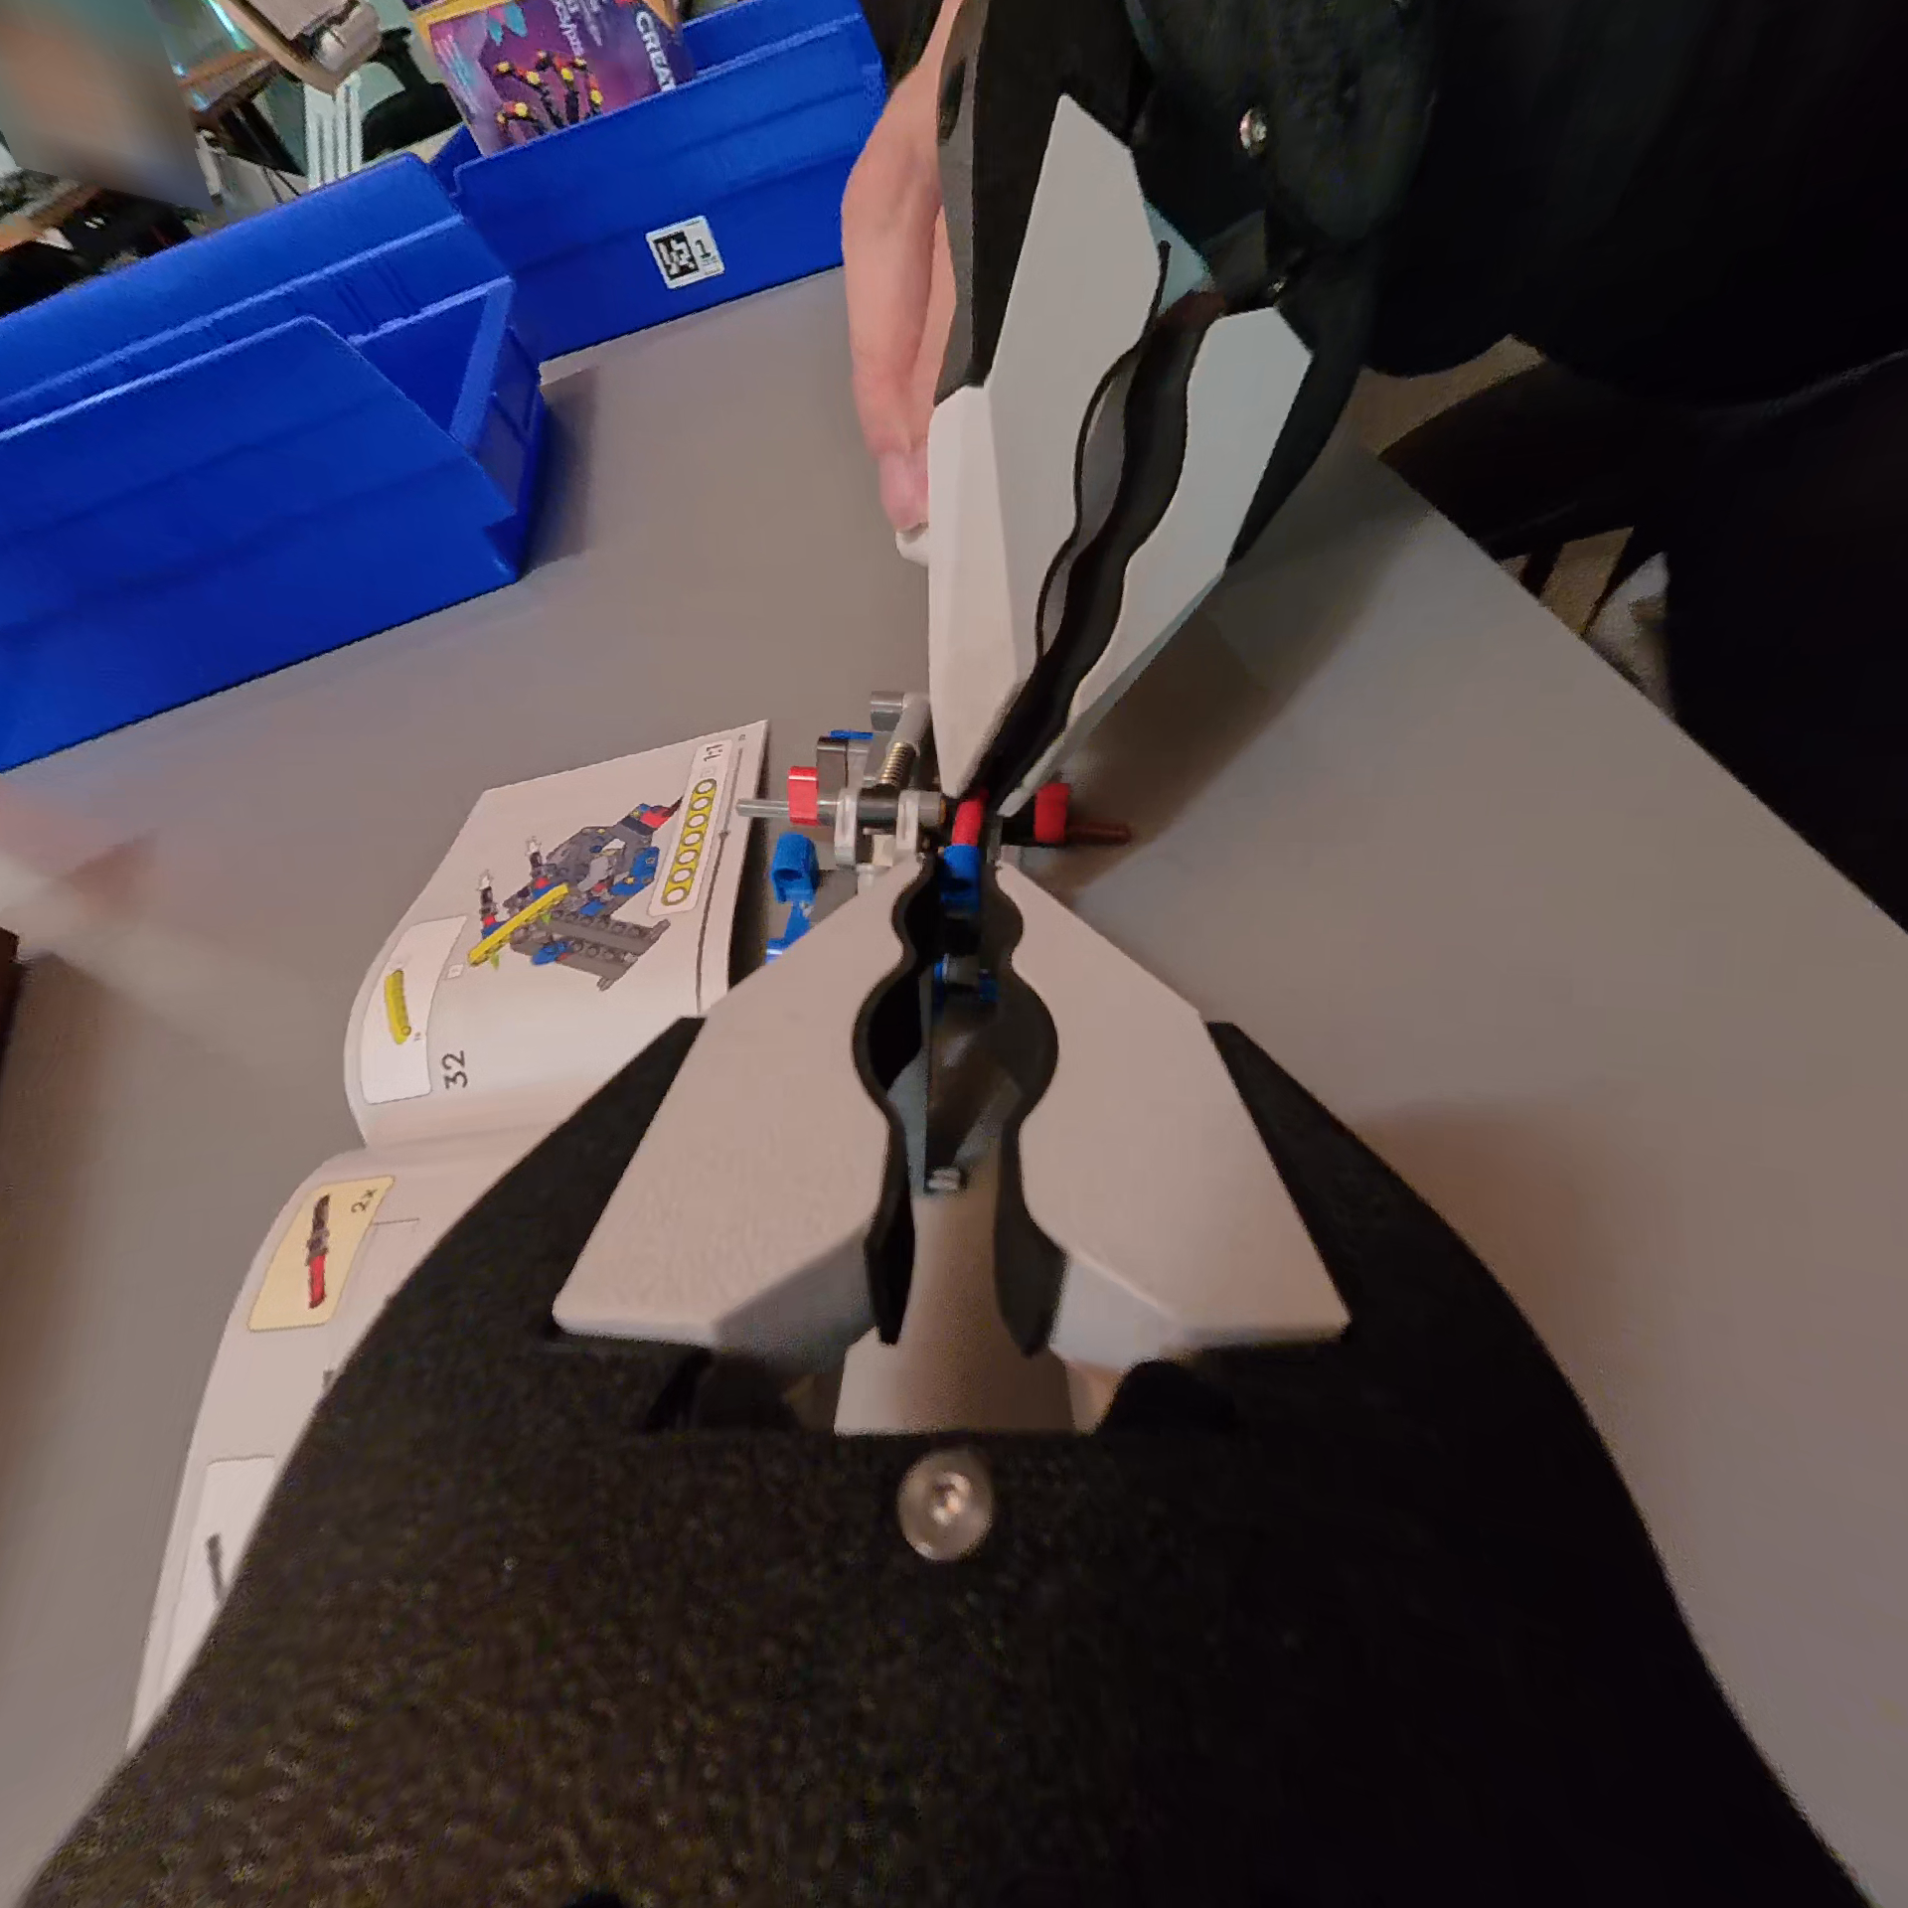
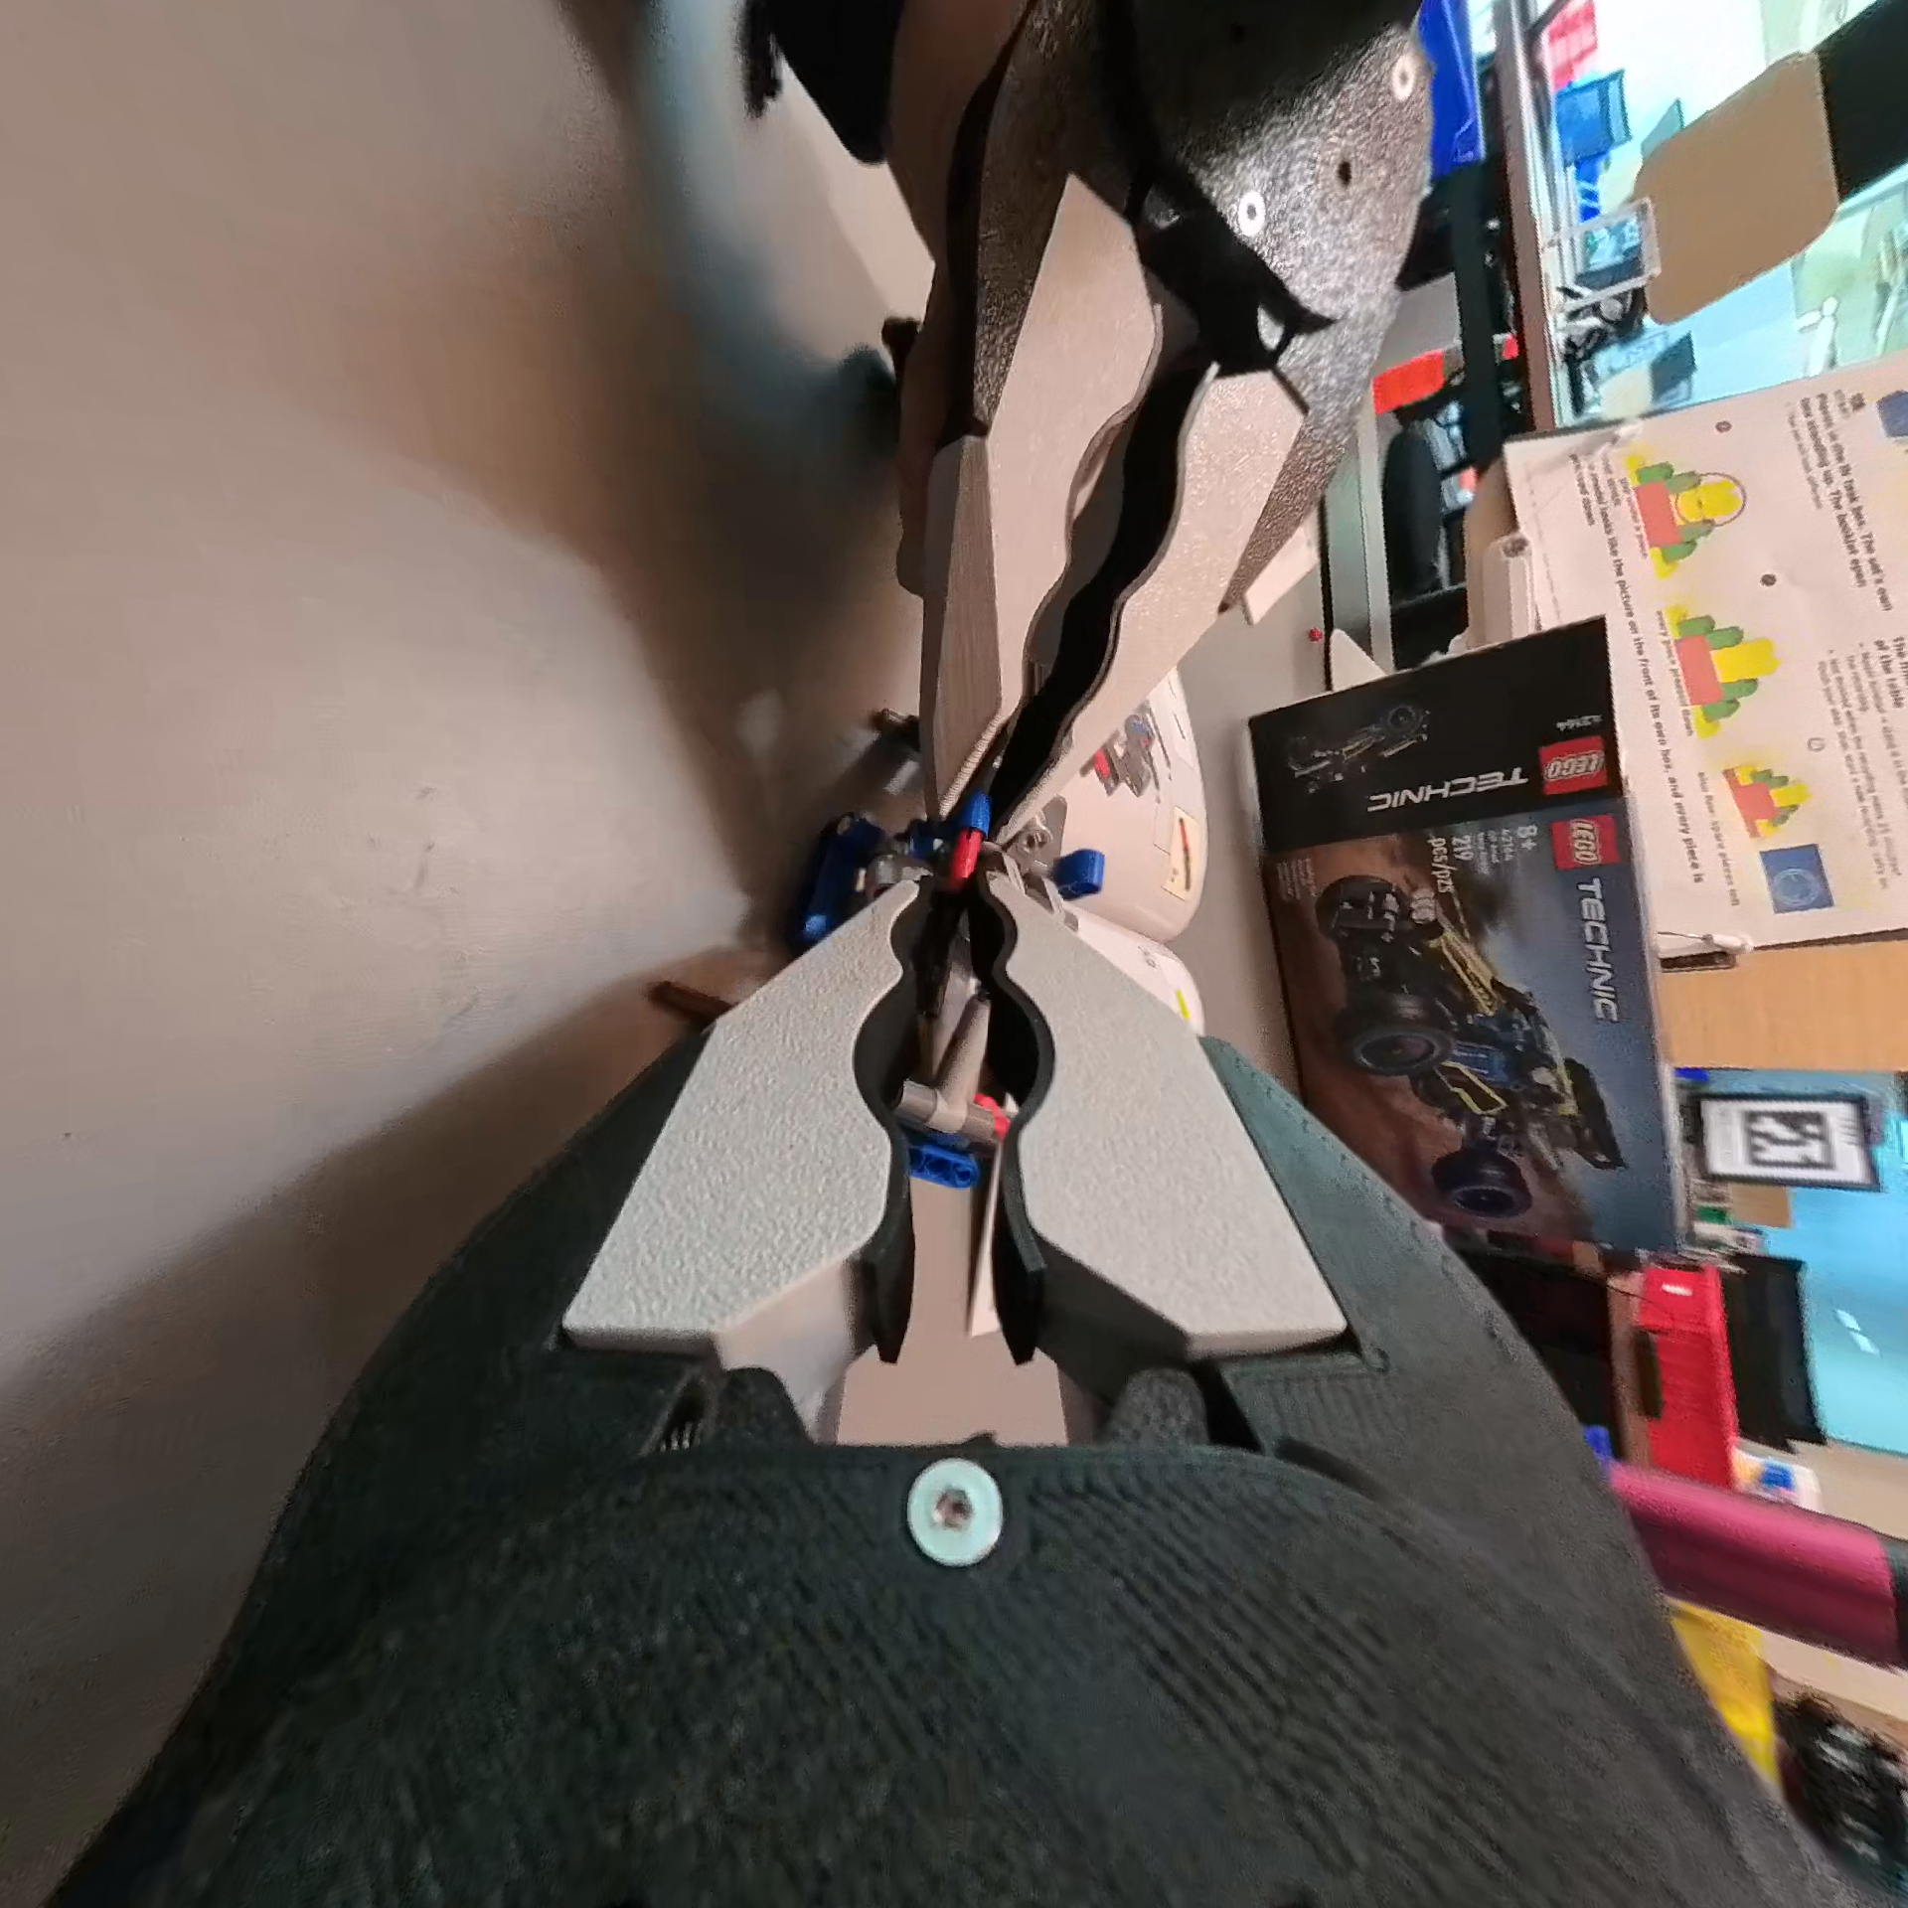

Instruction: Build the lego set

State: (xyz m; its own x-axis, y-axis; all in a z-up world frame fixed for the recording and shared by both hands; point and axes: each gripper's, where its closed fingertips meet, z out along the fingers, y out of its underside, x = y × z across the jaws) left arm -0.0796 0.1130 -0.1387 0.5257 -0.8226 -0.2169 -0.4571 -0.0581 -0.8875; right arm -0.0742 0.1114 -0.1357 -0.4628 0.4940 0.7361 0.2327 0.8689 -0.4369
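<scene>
- At the far left of the left wrist view, blue bins [image 1: 258, 434] stand on the grey table [image 1: 1342, 981]; one of them holds a purple box [image 1: 558, 62].
- Nearer the middle, an open instruction booklet [image 1: 558, 929] lies flat on the table, just beside a small toy model [image 1: 878, 816] made of grey, blue and red plastic pieces.
- The left gripper [image 1: 955, 878] is closed on a blue piece of the toy model; the two fingertips are almost together with the piece between them.
- The right gripper [image 1: 981, 805] comes down from above, held by a hand [image 1: 898, 310]. It is closed too, and its tips pinch a small red pin [image 1: 965, 821] of the same model, right above the blue piece.
- The tips of both grippers nearly touch each other at the model.
- To the right of this point, a red bush [image 1: 1051, 811] sits on a brown axle [image 1: 1100, 829] which sticks out over the table.
- In the right wrist view, the right gripper [image 2: 955, 888] meets the red pin [image 2: 963, 847] in the middle, and a toy car box [image 2: 1466, 929] stands at the right.
</scene>
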